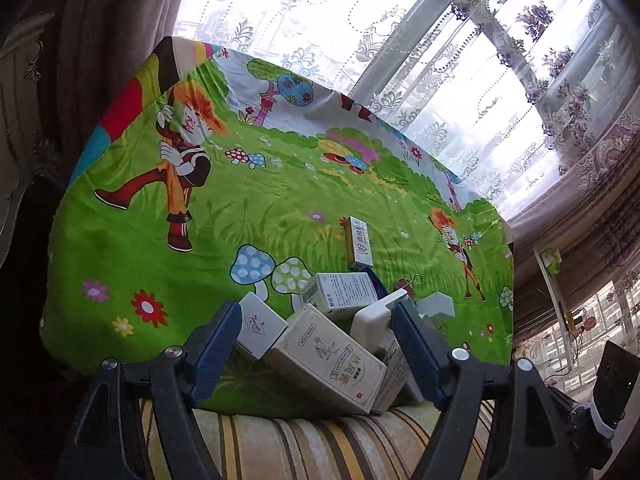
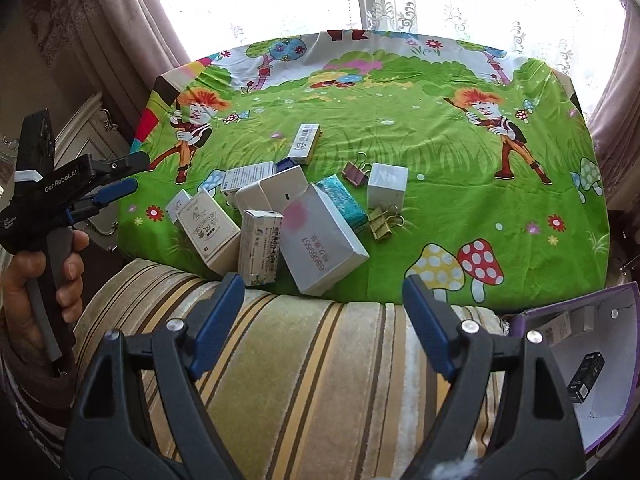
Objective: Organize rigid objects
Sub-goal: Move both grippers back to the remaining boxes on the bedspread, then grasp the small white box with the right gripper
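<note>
A heap of small cartons lies on the cartoon-print cloth near its front edge. It includes a large white box with a pink smear, a cream box, a medicine carton, a teal packet and a white cube box. One narrow box lies farther back. My left gripper hangs open to the left of the heap, gripping nothing. My right gripper is open over the striped cushion, short of the heap.
Gold binder clips and a purple one lie beside the cube box. A purple-edged open box at lower right holds a black item and small cartons. Curtains and a window stand behind the table. A hand holds the left gripper.
</note>
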A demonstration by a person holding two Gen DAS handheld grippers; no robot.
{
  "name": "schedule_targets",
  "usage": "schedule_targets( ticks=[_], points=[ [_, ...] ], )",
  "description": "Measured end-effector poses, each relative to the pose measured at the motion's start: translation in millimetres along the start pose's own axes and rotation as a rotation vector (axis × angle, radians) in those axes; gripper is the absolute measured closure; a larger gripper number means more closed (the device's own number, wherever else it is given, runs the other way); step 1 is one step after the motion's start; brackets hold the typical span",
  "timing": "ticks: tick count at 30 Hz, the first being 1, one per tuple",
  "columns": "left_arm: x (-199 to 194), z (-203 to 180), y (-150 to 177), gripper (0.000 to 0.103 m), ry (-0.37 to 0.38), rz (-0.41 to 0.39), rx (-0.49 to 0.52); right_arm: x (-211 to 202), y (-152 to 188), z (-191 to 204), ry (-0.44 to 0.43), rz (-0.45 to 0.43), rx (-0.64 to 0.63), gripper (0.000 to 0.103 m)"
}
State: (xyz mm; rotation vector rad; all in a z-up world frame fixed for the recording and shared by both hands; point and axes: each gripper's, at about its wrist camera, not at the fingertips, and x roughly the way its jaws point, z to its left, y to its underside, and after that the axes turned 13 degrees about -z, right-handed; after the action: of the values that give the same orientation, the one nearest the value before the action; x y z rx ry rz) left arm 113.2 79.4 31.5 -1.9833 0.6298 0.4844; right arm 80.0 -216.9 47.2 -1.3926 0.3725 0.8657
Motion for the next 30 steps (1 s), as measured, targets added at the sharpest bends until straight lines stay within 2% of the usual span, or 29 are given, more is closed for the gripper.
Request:
schedule_targets(
  ticks=[5,14,21,30],
  points=[
    [9,20,8,0.025,-0.016,0.027,-0.066,30,-8,10,-0.03,0.046,0.064,0.019],
    [16,30,16,0.024,0.009,0.06,-0.157,79,-19,29,-0.058,0.133,0.121,0.019],
    [16,32,18,0.025,0.012,0.059,-0.174,110,-21,33,-0.047,0.192,0.195,0.019],
    [17,29,20,0.025,0.023,0.066,-0.173,123,-24,48,0.006,0.162,0.111,0.02]
  ],
)
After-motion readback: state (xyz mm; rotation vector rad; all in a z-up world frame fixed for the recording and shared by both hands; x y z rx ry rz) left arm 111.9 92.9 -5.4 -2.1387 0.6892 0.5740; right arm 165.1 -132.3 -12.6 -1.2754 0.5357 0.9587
